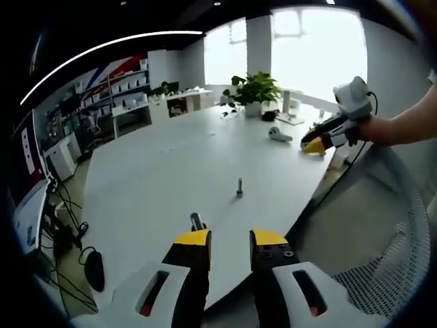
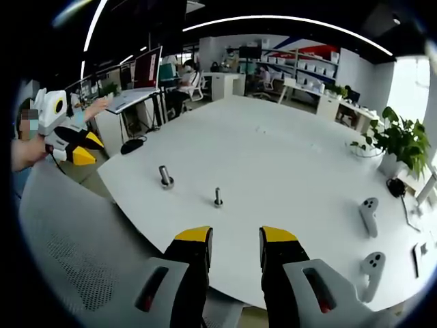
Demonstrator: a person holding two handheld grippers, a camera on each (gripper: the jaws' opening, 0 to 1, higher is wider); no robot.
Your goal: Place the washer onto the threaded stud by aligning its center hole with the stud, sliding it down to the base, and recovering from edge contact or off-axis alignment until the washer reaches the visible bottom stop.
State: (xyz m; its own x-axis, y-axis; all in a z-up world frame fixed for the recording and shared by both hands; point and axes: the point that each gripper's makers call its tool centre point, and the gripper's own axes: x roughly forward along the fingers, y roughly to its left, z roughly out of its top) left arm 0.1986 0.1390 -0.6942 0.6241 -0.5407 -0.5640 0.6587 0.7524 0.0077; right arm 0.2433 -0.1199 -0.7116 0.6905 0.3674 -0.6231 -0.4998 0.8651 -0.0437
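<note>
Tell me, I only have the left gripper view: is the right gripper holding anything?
Observer: No. In the right gripper view, the right gripper is open, with nothing between its jaws.
Operator: I count one controller. Any more?
Observer: Two white controllers: one and another nearer the right gripper.
Operator: Is anyone else around?
Observer: Yes, a person sits at the far end of the room.
</note>
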